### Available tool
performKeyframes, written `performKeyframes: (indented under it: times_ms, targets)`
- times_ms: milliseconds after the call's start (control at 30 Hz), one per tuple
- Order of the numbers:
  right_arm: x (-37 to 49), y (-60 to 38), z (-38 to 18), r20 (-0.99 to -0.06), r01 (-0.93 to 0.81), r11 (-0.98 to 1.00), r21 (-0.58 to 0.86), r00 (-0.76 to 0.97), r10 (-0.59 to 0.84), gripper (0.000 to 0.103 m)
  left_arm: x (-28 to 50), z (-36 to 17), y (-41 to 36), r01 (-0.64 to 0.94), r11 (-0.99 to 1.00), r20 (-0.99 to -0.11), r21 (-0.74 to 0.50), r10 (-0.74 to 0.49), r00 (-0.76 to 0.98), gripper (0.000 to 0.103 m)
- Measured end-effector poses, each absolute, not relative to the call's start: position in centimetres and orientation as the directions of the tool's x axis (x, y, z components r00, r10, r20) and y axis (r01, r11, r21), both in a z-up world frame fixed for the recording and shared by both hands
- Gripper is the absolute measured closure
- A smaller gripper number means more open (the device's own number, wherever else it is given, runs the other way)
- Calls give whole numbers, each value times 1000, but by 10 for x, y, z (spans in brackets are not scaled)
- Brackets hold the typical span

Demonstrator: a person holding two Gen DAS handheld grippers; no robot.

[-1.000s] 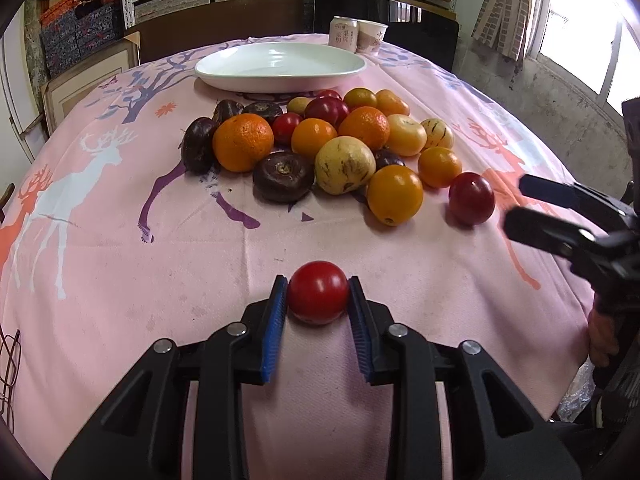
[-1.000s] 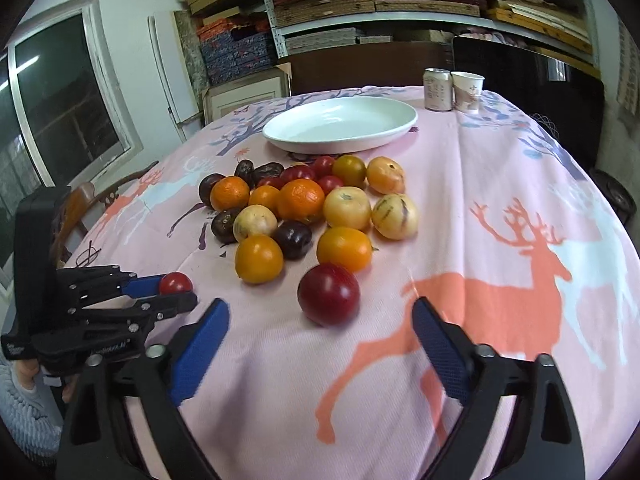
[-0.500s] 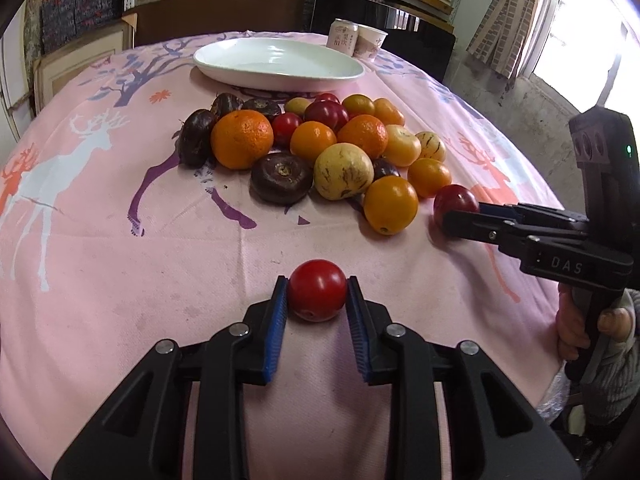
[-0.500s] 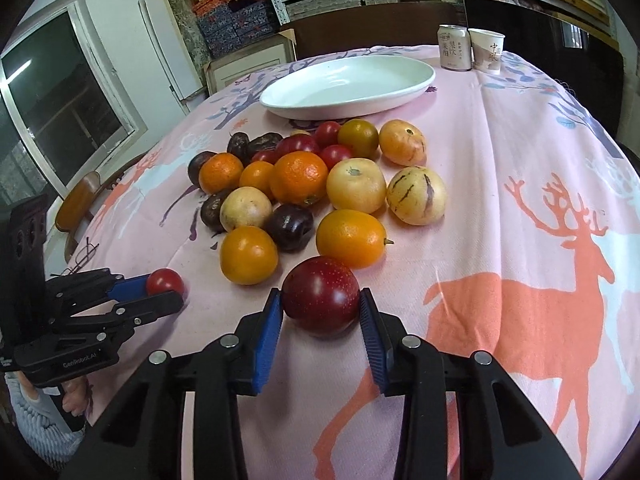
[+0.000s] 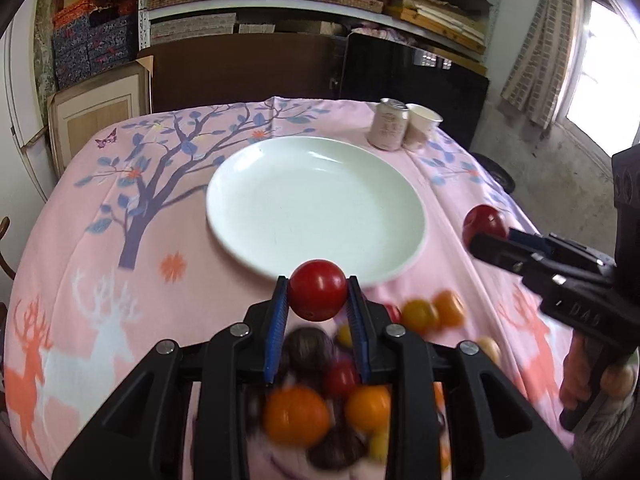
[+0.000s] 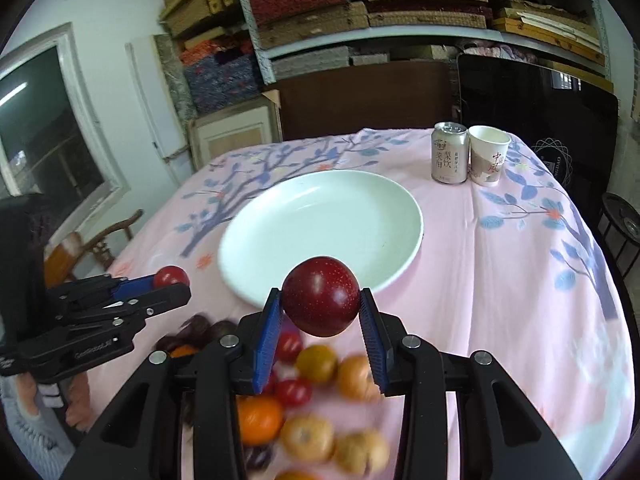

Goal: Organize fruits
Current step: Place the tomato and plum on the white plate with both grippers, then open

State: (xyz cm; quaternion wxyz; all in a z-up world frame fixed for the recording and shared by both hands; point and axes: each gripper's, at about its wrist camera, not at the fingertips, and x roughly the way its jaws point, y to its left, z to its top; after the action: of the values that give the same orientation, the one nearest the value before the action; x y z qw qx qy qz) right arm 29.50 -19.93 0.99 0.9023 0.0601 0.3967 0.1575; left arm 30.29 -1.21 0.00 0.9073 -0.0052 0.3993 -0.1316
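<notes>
My left gripper [image 5: 318, 300] is shut on a small bright red tomato [image 5: 318, 290], held in the air just short of the near rim of the white plate [image 5: 316, 200]. My right gripper [image 6: 320, 308] is shut on a larger dark red plum [image 6: 320, 296], also lifted, at the near edge of the same plate [image 6: 320, 232]. In the left wrist view the right gripper [image 5: 486, 226] shows at the right with its plum [image 5: 484, 220]. The left gripper [image 6: 172, 282] with its tomato [image 6: 171, 276] appears at the left of the right wrist view. The plate holds nothing.
A blurred pile of oranges, plums and tomatoes [image 6: 312, 400] lies on the pink tablecloth [image 6: 500, 280] below both grippers. A drink can [image 6: 449, 152] and a paper cup [image 6: 488, 156] stand behind the plate at the right. Shelves and a dark chair back rise beyond the table.
The right gripper closed on the plum and lifted it. Both grippers then rose and moved forward over the fruit pile toward the plate, each carrying its fruit.
</notes>
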Motion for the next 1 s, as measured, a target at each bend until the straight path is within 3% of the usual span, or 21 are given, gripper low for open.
performKeyframes:
  times_ms: [167, 200, 233, 267, 300, 367, 633, 733, 833, 1000]
  targets:
    - [340, -186, -27, -747, -235, 944, 230, 579, 327, 62, 357, -34, -20, 209, 968, -769, -136, -236, 594, 75]
    - [341, -182, -31, -748, -235, 945, 229, 578, 325, 59, 362, -39, -19, 208, 967, -773, -144, -241, 587, 75]
    - [341, -183, -35, -737, -229, 945, 233, 592, 325, 44, 364, -43, -19, 215, 966, -778, -143, -244, 579, 75]
    - [340, -185, -35, -722, -219, 947, 234, 614, 320, 36, 363, -48, -19, 222, 965, -782, -139, -245, 574, 74]
    - [338, -188, -33, -711, -215, 950, 227, 630, 313, 36, 363, -50, -18, 222, 965, -782, -139, -244, 574, 73]
    - [335, -192, -27, -691, -228, 945, 235, 645, 327, 36, 363, -51, -16, 213, 967, -777, -143, -243, 581, 58]
    - [326, -216, -16, -638, -157, 950, 269, 711, 298, 24, 343, -43, -13, 196, 977, -751, -90, -195, 631, 44]
    - [314, -217, -10, -620, -159, 953, 256, 730, 288, 24, 327, -36, -5, 168, 984, -730, -59, -157, 665, 34]
    - [288, -219, -4, -595, -158, 964, 212, 762, 256, 13, 298, -29, 14, 126, 991, -699, -51, -126, 704, 18]
    - [235, -242, -12, -576, -88, 975, 203, 794, 192, 6, 234, -46, 48, 46, 998, -692, -52, -69, 718, 15]
